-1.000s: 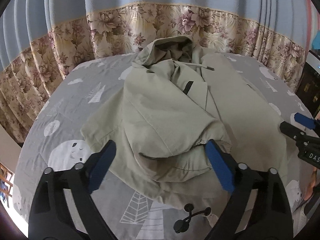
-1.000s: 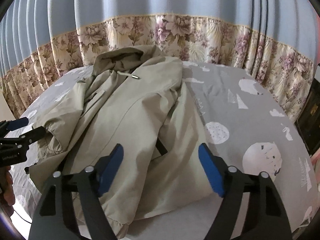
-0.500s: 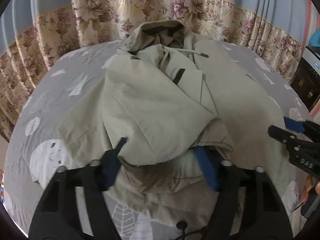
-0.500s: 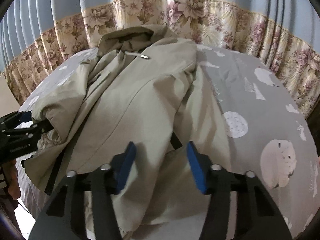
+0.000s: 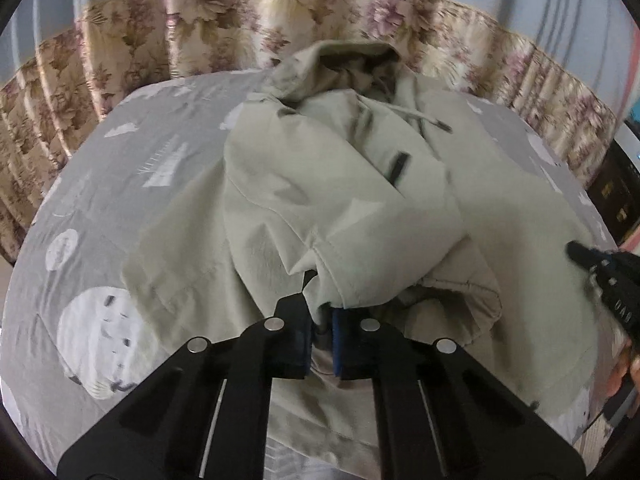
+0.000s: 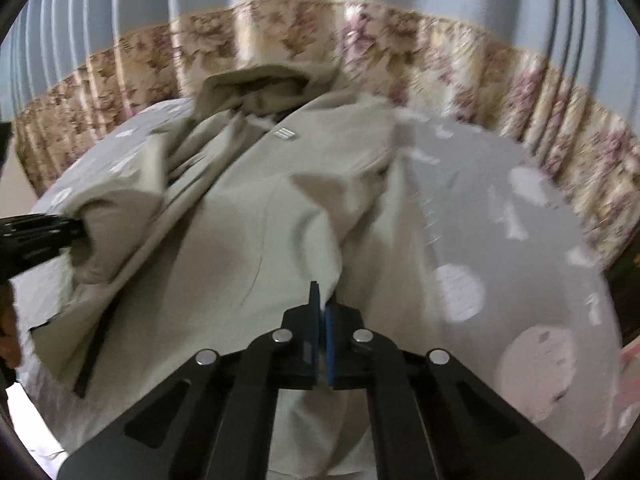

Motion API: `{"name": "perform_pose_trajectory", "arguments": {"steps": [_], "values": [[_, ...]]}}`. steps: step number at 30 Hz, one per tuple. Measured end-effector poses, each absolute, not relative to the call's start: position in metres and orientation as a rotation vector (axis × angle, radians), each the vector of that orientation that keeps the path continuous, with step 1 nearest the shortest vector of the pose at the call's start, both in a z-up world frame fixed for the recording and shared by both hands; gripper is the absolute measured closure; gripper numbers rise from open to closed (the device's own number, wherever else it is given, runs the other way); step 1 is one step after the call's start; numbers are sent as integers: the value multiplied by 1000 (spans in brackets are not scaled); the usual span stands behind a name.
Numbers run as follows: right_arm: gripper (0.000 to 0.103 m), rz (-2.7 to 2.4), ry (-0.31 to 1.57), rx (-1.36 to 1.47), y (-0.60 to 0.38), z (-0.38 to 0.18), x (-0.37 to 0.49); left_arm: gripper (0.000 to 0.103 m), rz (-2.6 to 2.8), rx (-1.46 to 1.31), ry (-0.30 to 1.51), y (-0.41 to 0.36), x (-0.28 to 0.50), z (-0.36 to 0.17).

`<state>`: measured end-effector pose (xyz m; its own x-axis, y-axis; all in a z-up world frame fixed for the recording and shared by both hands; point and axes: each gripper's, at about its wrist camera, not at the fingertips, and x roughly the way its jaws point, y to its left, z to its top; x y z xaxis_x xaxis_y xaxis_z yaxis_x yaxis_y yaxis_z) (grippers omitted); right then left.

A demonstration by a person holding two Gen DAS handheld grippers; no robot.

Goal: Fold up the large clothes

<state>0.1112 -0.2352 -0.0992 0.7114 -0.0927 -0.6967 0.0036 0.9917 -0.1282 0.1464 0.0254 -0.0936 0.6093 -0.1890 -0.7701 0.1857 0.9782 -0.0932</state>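
Note:
A large pale olive hooded jacket (image 5: 320, 200) lies spread on the bed, hood (image 5: 344, 60) at the far end. My left gripper (image 5: 320, 312) has its jaws closing, and the blue pads pinch a fold of the folded-over sleeve near its cuff. In the right wrist view the jacket (image 6: 248, 240) fills the left and middle. My right gripper (image 6: 322, 300) has its jaws closing too, pressed together on the jacket's right side edge. Each gripper shows in the other's view: the right gripper (image 5: 600, 264) at the right edge, the left gripper (image 6: 40, 236) at the sleeve on the left.
The grey bed sheet (image 5: 120, 200) with white prints lies under the jacket, bare on its left, and on its right in the other view (image 6: 480, 220). A floral and blue curtain (image 5: 200, 32) hangs behind the bed. A dark cabinet (image 5: 616, 184) stands at the far right.
Both grippers moved forward onto the jacket and went from wide open to shut, the left on the sleeve fold, the right on the jacket's side edge.

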Motion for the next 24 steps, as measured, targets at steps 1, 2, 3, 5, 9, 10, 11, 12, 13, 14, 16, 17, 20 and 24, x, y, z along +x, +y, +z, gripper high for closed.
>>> {"name": "perform_pose_trajectory", "arguments": {"steps": [1, 2, 3, 5, 9, 10, 11, 12, 13, 14, 16, 17, 20, 24], "values": [[103, -92, 768, -148, -244, -94, 117, 98, -196, -6, 881, 32, 149, -90], [103, -125, 761, -173, -252, -90, 122, 98, -174, -8, 873, 38, 153, -87], [103, -166, 749, -207, -262, -85, 129, 98, -140, -9, 861, 48, 159, -82], [103, -246, 728, -271, -284, -75, 146, 99, -54, 6, 834, 71, 174, -71], [103, -414, 699, -405, -337, -56, 190, 99, 93, 5, 814, 123, 210, -58], [103, -446, 697, -421, -350, -52, 200, 99, 132, 9, 813, 136, 221, -56], [103, -490, 692, -442, -367, -46, 213, 99, 165, 13, 812, 145, 228, -54], [103, -522, 688, -460, -379, -43, 223, 99, 220, 24, 809, 159, 239, -53], [103, -552, 687, -476, -391, -40, 233, 99, 249, 22, 808, 168, 245, -52], [103, -589, 687, -485, -407, -37, 244, 99, 278, 1, 810, 184, 255, -51], [103, -637, 688, -497, -428, -34, 261, 98, 307, -37, 812, 208, 265, -51], [103, -672, 690, -510, -442, -32, 272, 98, 321, -48, 810, 216, 267, -51], [103, -721, 697, -518, -474, -23, 296, 97, 381, -69, 788, 244, 278, -41], [103, -779, 668, -583, -495, -4, 323, 96, 403, -129, 732, 274, 274, -10]]}}
